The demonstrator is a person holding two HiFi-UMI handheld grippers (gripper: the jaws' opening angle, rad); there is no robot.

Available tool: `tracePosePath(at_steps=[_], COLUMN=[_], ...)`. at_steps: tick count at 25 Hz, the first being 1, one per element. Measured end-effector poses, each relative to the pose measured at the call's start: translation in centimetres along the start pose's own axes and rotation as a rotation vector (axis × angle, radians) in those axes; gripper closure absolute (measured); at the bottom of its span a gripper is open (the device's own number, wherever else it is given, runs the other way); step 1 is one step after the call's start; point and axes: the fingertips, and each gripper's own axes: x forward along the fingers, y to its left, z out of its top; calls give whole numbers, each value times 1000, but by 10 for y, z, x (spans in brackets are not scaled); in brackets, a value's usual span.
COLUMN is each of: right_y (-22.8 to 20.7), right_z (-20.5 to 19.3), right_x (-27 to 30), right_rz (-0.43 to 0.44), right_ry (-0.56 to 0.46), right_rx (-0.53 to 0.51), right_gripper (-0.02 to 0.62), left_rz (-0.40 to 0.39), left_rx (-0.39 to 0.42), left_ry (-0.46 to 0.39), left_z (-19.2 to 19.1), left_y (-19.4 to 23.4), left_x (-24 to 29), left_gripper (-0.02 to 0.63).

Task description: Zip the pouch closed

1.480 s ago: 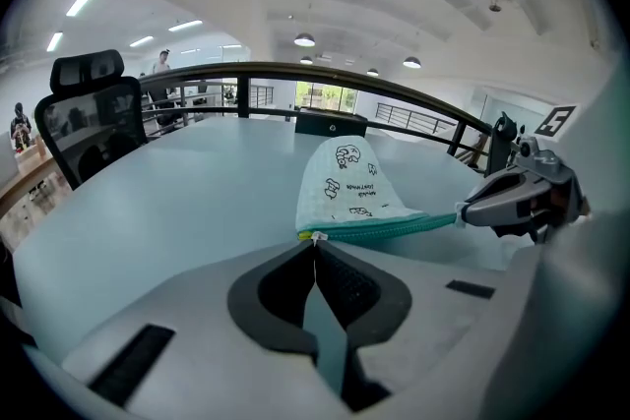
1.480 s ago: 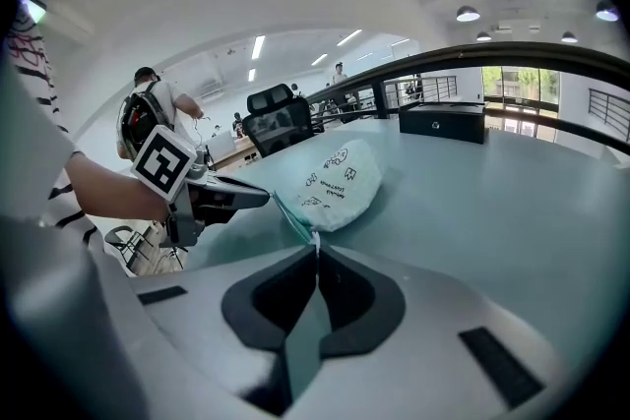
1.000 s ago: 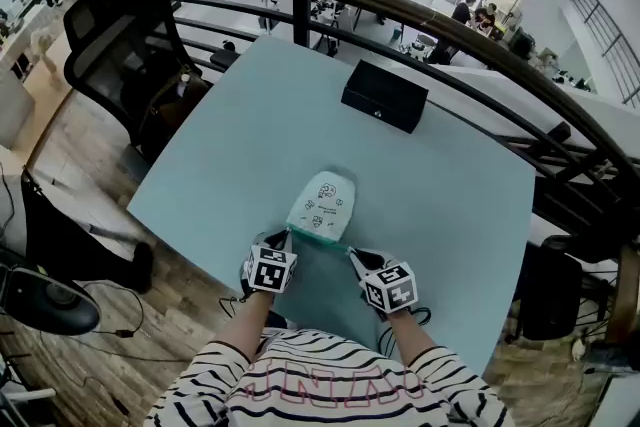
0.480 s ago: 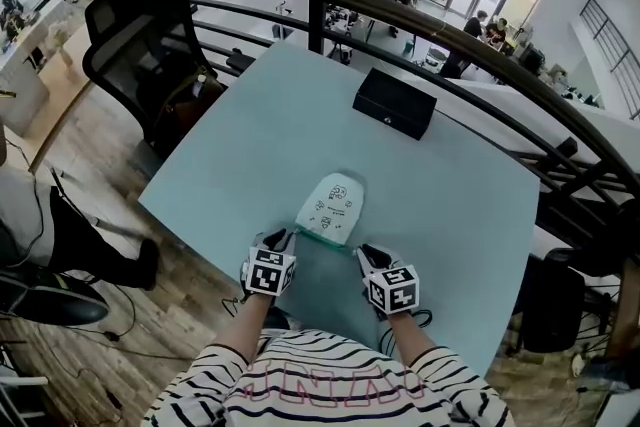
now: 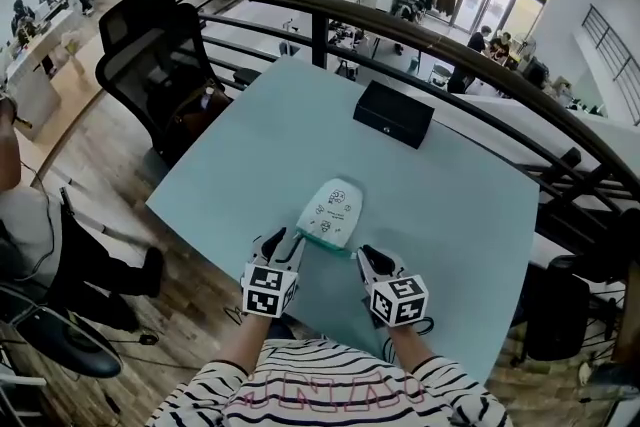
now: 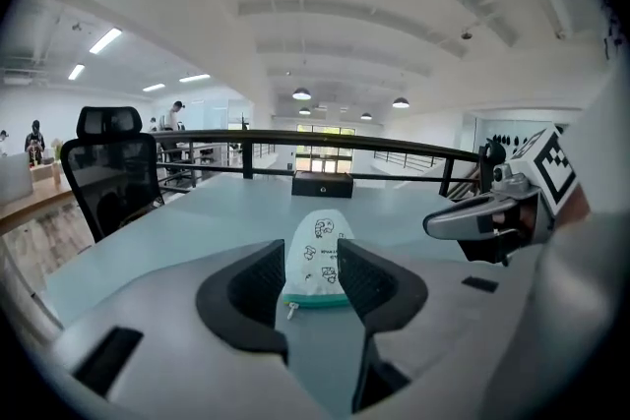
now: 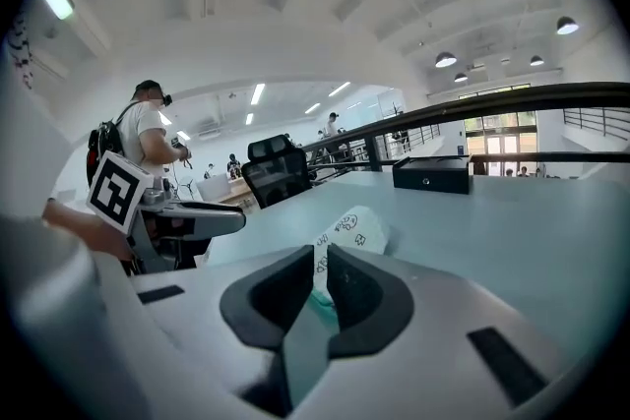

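Observation:
The white pouch (image 5: 332, 208) with small printed drawings lies flat on the pale blue table (image 5: 250, 145), its teal zipper edge toward me. In the left gripper view the pouch (image 6: 318, 256) shows its zipper pull at the left end of that edge. My left gripper (image 5: 278, 240) hovers just left of the near end; its jaws have just been opening and stand open with nothing between the pads (image 6: 312, 246). My right gripper (image 5: 366, 258) hangs off the pouch's near right corner, shut (image 7: 321, 251) and gripping nothing; the pouch (image 7: 349, 229) lies beyond its tips.
A black box (image 5: 393, 113) sits at the table's far side. A black office chair (image 5: 160, 65) stands to the left, off the table. A dark railing (image 5: 450, 40) curves behind the table. My striped sleeves fill the bottom of the head view.
Both grippers have lifted up and drawn back a little from the pouch's teal edge. The left jaws have gone from shut to open. The pouch stays on the table.

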Motion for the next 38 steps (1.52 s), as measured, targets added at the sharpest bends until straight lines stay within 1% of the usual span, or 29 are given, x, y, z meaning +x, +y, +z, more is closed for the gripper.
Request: tracePosePath(at_steps=[3, 8, 13, 16, 21, 26, 32, 38], right_y=[7, 18, 24, 31, 43, 50, 53, 52], right_z=[14, 32, 41, 43, 40, 34, 22, 15], right_x=[-14, -44, -63, -69, -72, -73, -74, -73], right_rz=[11, 36, 69, 87, 122, 140, 151, 140], right_ry=[-56, -138, -190, -208, -213, -196, -169, -156], right_rx=[-4, -8, -16, -13, -19, -19, -12, -35], right_gripper=[558, 560, 560, 560, 560, 560, 563, 568], left_rz=[14, 11, 9, 1, -15, 1, 29, 31], left_rx=[12, 26, 36, 49, 37, 18, 7, 15], left_ry=[-50, -97, -117, -116, -117, -122, -135, -127], left_z=[12, 20, 16, 12, 7, 2, -4, -13], left_y=[-8, -31, -52, -62, -71, -71, -70, -72], left_x=[-16, -45, -63, -73, -86, -98, -108, -110], left_gripper=[459, 463, 538, 568, 581, 583, 583, 583])
